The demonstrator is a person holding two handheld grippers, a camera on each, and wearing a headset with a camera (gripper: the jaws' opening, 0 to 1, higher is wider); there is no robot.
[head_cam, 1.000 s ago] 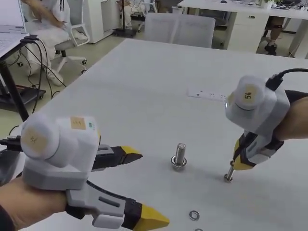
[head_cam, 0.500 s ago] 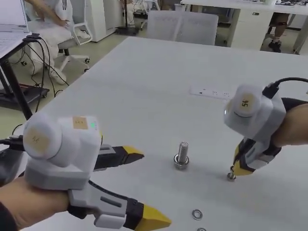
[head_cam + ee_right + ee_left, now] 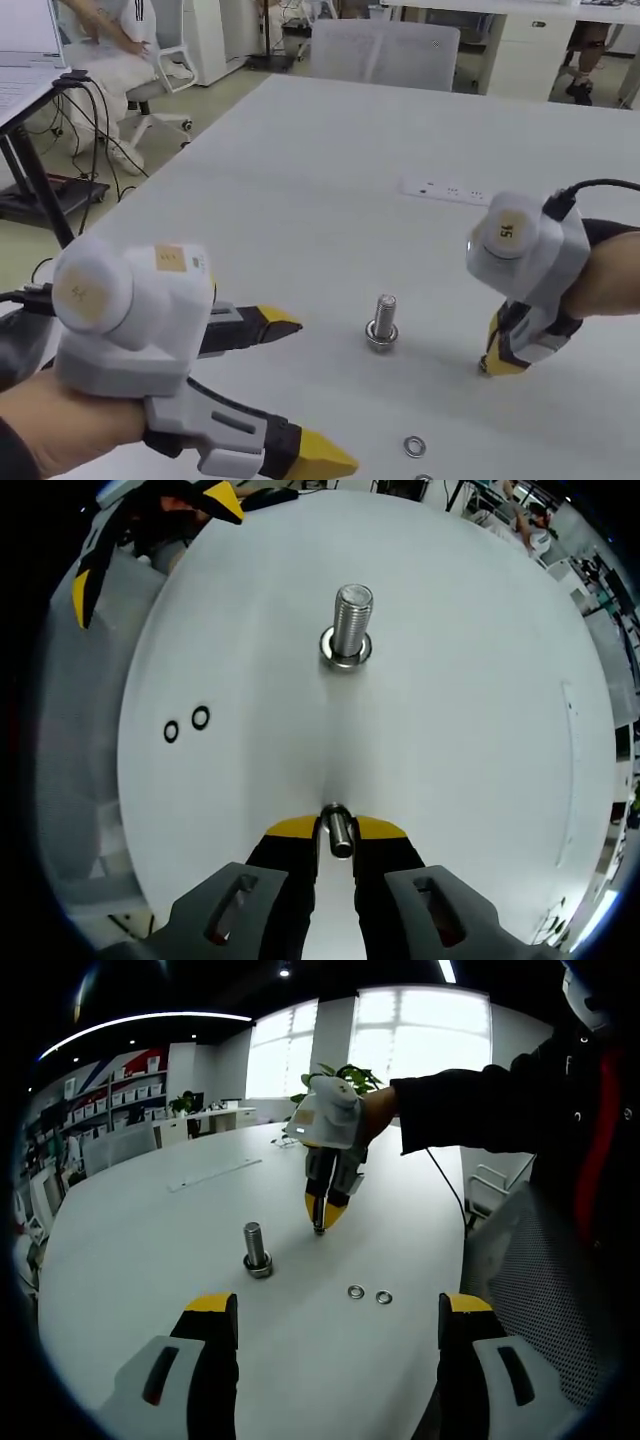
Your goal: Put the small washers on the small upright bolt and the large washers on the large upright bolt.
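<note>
Lower than a second ago, the right gripper [image 3: 497, 362] now hides the small bolt's shank in the head view, where before the shank showed beneath its yellow tips. Its jaws are closed on the small bolt [image 3: 340, 832], which stands between them on the bench [image 3: 300, 180], toward the near right side. The left gripper [image 3: 305, 392] hangs at the near left with its jaws spread wide and nothing between them.

Just left of the small bolt, apart from it, the large bolt [image 3: 382, 322] stands upright. A ring sits at its foot, though whether that is a washer or the bolt's own head cannot be told. Two washers [image 3: 355, 1291] lie loose and flat, side by side, close to the near edge of the bench, well clear of both bolts. They look alike in size.

By these signs the task is at an early stage: no washer can be seen on the small bolt, and the two loose ones are yet to be picked up.

Farther toward the far edge lies a white power strip [image 3: 450, 190], out of the working area. Beyond the bench a person [image 3: 110, 40] sits on an office chair. Nothing lies between the washers and the bolts; the only hindrance is the right gripper itself, which covers the top of the small bolt where a washer must go on.
</note>
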